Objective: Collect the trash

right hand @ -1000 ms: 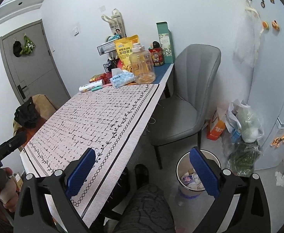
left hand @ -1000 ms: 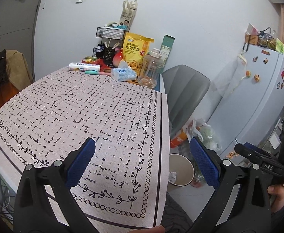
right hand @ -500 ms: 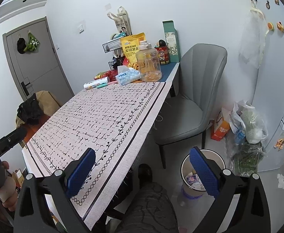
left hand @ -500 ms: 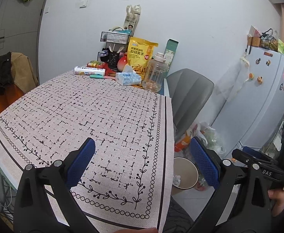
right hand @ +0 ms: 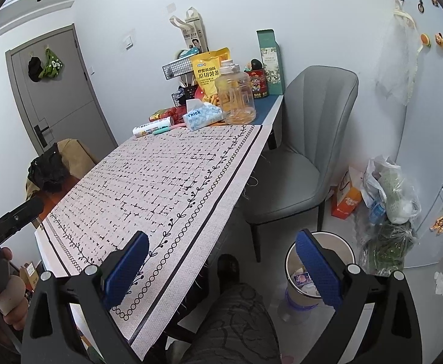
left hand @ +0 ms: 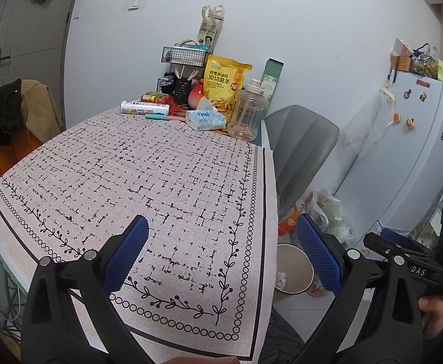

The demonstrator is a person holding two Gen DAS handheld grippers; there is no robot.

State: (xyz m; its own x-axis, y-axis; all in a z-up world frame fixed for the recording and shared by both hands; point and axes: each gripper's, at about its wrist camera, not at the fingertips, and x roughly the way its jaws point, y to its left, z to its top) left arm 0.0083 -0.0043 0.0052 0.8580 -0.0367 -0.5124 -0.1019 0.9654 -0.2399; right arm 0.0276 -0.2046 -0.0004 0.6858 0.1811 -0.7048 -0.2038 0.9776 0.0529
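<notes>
Trash sits in the round waste bin (right hand: 318, 273) on the floor at the table's near right corner, where scraps of paper and wrappers show inside its rim; the left wrist view catches the same waste bin (left hand: 294, 268) just past the cloth's edge. Your left gripper (left hand: 221, 254) hangs above the near end of the patterned tablecloth (left hand: 148, 176) with its jaws spread wide and nothing between the blue pads. Your right gripper (right hand: 221, 270) is likewise released and empty, held off the table's right edge, its right pad over the bin and your patterned trouser knee (right hand: 236, 318) below it.

The tablecloth's broad middle lies bare. At the far end, against the wall, stand a clear plastic jug (left hand: 247, 112), a yellow snack bag (left hand: 224, 86), a blue tissue pack (left hand: 204, 118), a white roll of bags (left hand: 144, 108) lying on its side and a black wire rack (left hand: 183, 56).

A grey chair (right hand: 300, 157) is drawn up at the table's right side. Beyond it, an orange carton (right hand: 347, 201) and a stuffed plastic bag (right hand: 391, 188) rest on the floor beside the white fridge (left hand: 418, 139). Your right hand (left hand: 433, 312) shows at the left view's edge, wrapped round its black handle.
</notes>
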